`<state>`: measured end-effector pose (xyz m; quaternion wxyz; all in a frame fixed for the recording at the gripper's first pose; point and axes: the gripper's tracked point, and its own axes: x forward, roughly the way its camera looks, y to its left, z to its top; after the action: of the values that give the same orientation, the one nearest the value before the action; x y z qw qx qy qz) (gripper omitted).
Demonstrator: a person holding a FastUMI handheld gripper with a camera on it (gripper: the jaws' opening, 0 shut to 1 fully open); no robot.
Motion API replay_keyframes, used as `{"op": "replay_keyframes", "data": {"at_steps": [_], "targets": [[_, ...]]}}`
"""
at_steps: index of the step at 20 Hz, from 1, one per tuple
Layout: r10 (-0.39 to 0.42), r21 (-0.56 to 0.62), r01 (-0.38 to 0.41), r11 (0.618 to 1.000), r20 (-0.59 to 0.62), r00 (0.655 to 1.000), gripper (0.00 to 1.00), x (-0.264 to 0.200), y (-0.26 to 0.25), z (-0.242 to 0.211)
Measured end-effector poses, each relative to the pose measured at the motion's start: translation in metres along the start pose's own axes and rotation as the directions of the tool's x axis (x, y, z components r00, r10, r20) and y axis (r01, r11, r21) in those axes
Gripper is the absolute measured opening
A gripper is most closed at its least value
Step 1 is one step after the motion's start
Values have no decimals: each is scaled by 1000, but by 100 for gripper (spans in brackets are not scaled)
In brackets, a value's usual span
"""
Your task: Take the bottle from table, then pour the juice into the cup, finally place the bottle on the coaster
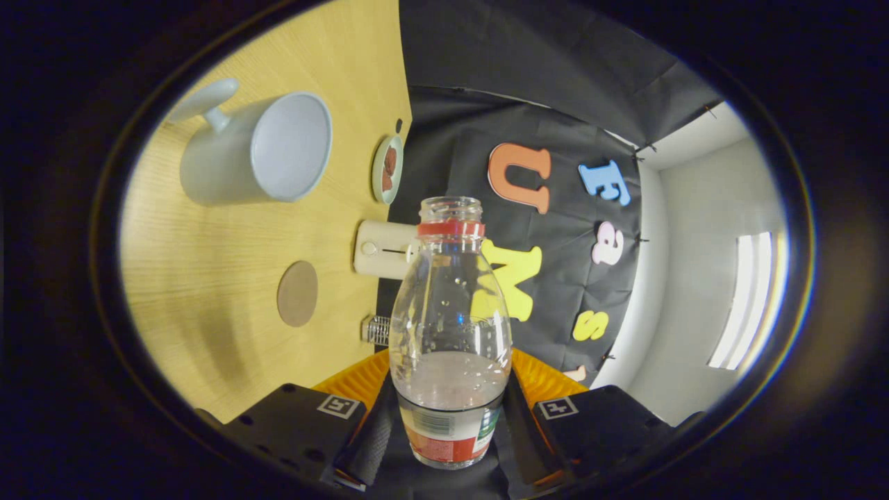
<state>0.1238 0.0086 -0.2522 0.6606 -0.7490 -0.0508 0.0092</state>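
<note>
While the view is being turned on its side, so that the table (208, 278) is standing like a wall beside the fingers, the bottle (450, 333) is being gripped low on its body by the gripper (450, 423), with both fingers being pressed against its sides at the labelled part. The bottle is being held clear of the table, its open neck, ringed by a red band (451, 228), being pointed straight ahead of the fingers. A small pool of pale liquid is being kept in the lower part of the clear body, near the fingers. Beyond the neck and off toward the table side, the white cup (257, 149) is being seen standing on the wood, its mouth being shown wide open and its handle being turned away from the bottle. The round brown coaster (298, 293) is being seen flat on the table, nearer the fingers than the cup and well apart from it. A cream box (384, 248) is being partly hidden behind the bottle's shoulder, and a small dish (387, 169) is being seen past the cup by the table's far edge.
</note>
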Motion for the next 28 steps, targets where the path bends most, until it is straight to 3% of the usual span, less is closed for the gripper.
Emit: {"op": "replay_keyframes", "data": {"at_steps": [28], "targets": [[-73,-128,76,989,23,997,78,-2,-18,-1]]}}
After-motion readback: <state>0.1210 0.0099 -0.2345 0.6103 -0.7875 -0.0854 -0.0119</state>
